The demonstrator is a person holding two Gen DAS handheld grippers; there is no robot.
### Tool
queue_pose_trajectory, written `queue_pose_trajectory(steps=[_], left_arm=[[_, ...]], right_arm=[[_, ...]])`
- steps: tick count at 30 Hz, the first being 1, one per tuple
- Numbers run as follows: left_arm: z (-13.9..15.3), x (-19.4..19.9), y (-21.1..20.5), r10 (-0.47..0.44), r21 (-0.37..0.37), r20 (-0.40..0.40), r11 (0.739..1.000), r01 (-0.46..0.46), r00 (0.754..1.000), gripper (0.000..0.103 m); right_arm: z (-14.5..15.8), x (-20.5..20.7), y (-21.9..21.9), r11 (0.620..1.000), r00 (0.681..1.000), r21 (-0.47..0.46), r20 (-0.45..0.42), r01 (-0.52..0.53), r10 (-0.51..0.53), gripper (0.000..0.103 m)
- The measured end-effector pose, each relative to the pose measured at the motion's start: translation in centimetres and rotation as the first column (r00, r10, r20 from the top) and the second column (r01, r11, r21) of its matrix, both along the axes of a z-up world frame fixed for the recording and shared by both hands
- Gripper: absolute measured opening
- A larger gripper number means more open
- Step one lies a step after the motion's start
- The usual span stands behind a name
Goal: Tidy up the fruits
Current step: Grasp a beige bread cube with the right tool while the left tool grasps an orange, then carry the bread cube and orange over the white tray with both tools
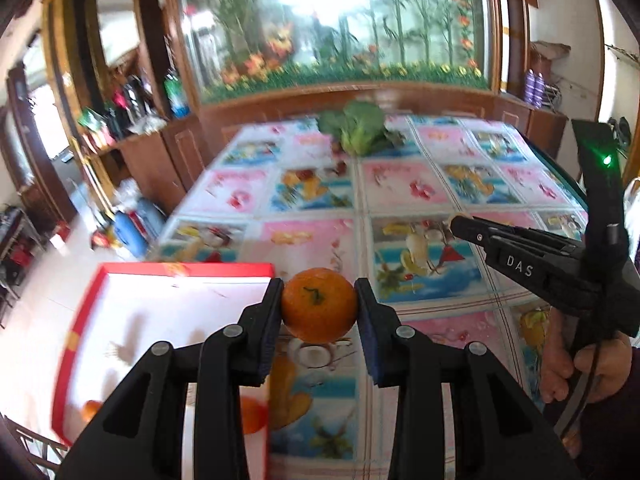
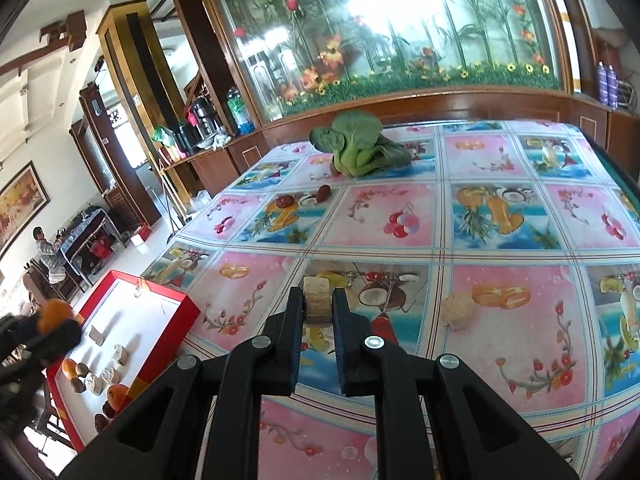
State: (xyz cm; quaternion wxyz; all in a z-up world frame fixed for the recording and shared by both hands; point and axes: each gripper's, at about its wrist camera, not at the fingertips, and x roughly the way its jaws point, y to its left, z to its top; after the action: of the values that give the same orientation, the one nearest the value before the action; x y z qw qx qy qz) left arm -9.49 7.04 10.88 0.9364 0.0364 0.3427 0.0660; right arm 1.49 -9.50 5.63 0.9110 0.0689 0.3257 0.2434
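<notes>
the left gripper [image 1: 319,310] was closed on an orange [image 1: 319,305], its two pads pressed against the fruit's sides, stem end facing the camera; it hung above the table just beside the red box's [image 1: 188,269] near right corner. the right gripper [image 2: 319,304] was clamped on a pale, ridged cylinder-shaped piece [image 2: 318,302], jaws narrow around it, low over the fruit-print tablecloth [image 2: 500,288] and well to the right of the red box [image 2: 168,300]. in the left wrist view the right gripper [image 1: 460,225] reached in from the right, its tip far from the box. inside the box, on its white floor, lay several pale chunks [image 2: 121,354], two more oranges [image 2: 69,367], and some dark brown round fruits [image 2: 82,369], gathered toward its near end. another pale piece [image 2: 459,310] sat on the cloth, farther right of the box than the right gripper. two small dark red fruits [image 2: 324,193] lay far beyond the box toward the table's back, just in front of a green leafy vegetable [image 2: 358,146].
</notes>
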Motion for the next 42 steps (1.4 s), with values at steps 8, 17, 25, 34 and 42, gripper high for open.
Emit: queue_pose_trajectory(steps=[8,17,25,34,42], left_arm=[[2.6,-4.1,0.6,0.063,0.077,0.107,0.995,-0.071,0.992,0.038],[3.6,-7.6,3.1,0.12,0.059,0.149,0.99,-0.13,0.981,0.038],[2.9,-9.9,6.5,0.189,0.02,0.152,0.981,-0.194,0.97,0.038],[1.0,-11.4,10.8,0.268,-0.02,0.119,0.963,-0.268,0.956,0.038],[-1.0,-11.7,13.7,0.323,-0.03,0.071,0.946,-0.322,0.944,0.038]], right_arm=[[-0.3,0.0,-0.4,0.999,0.999,-0.019,0.026,0.039,-0.038,0.012],[-1.1,0.0,-1.2,0.99,0.991,-0.06,0.035,0.13,-0.128,0.012],[-1.0,-2.6,0.7,0.996,0.996,-0.02,-0.002,0.091,-0.091,0.012],[-0.1,-6.6,7.5,0.997,0.997,0.029,0.005,-0.077,0.076,0.012],[-0.2,-8.6,14.8,0.972,0.972,0.022,-0.001,-0.235,0.235,0.012]])
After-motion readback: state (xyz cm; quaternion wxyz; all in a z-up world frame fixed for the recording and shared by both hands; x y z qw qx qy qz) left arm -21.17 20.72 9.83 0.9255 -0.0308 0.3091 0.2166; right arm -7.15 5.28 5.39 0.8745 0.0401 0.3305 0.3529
